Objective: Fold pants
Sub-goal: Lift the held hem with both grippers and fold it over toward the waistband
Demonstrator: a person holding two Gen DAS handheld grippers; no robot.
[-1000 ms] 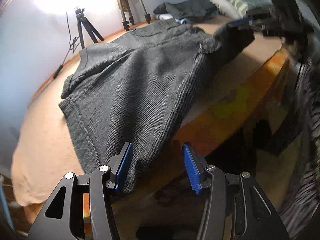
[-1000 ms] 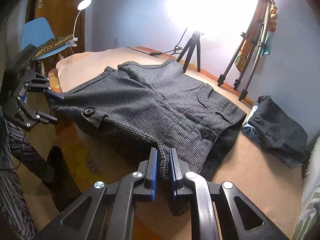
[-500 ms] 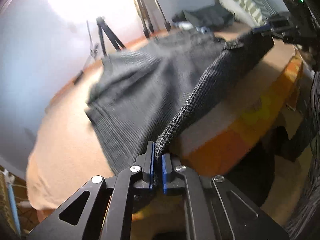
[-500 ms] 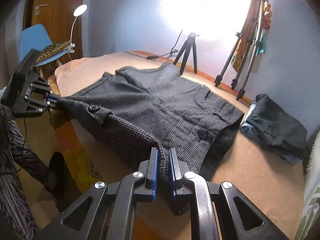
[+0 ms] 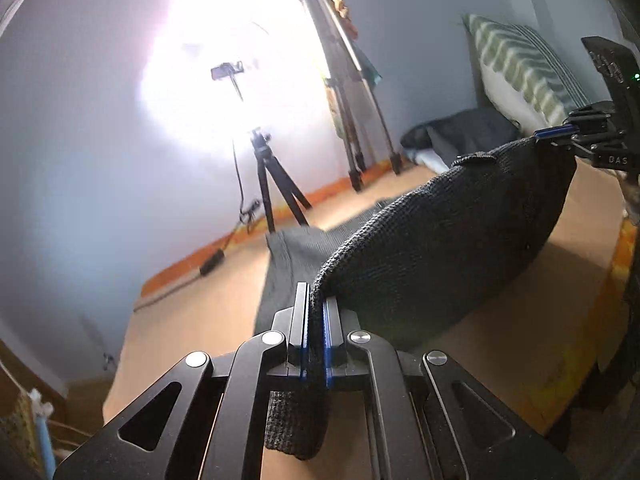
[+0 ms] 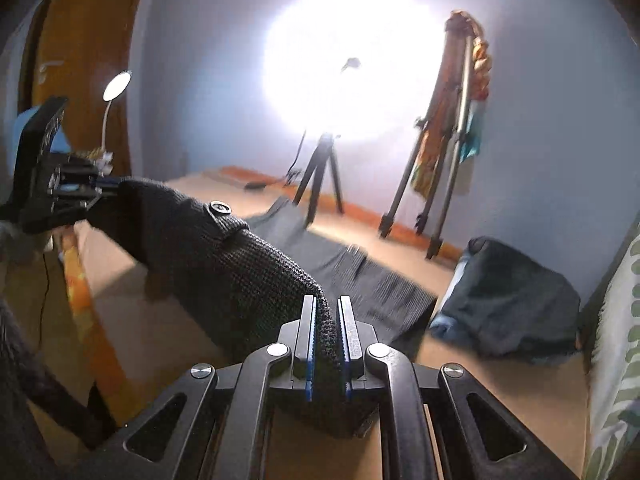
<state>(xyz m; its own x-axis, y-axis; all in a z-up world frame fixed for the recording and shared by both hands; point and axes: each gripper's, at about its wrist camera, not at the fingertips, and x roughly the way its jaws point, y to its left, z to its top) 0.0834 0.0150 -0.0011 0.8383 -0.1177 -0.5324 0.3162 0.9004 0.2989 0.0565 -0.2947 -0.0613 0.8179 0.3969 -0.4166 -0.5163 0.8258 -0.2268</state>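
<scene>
- My left gripper [image 5: 315, 312] is clamped down on one end of the dark grey pants [image 5: 448, 248], its blue pads pinching a corner of the knit fabric, with a short tail of cloth hanging below the fingers.
- My right gripper [image 6: 326, 320] is likewise closed tight on the other end of that lifted edge, with fabric bunched between and under its pads.
- Between the two grippers the held edge of the pants is raised off the bed [image 5: 520, 320] and stretched in a sagging band; a button [image 6: 219, 208] shows on top of it in the right wrist view.
- The rest of the pants lies flat on the tan bed cover, reaching toward the far wall.
- From the left wrist view I see the right gripper at the far right, gripping the cloth; from the right wrist view the left gripper sits at the far left doing the same.
- A small black tripod [image 6: 320, 180] stands at the bed's far edge under a bright light, with taller tripods [image 6: 444, 152] to its right.
- A separate pile of dark clothes [image 6: 508, 300] lies on the bed near a striped pillow [image 5: 524, 72].
</scene>
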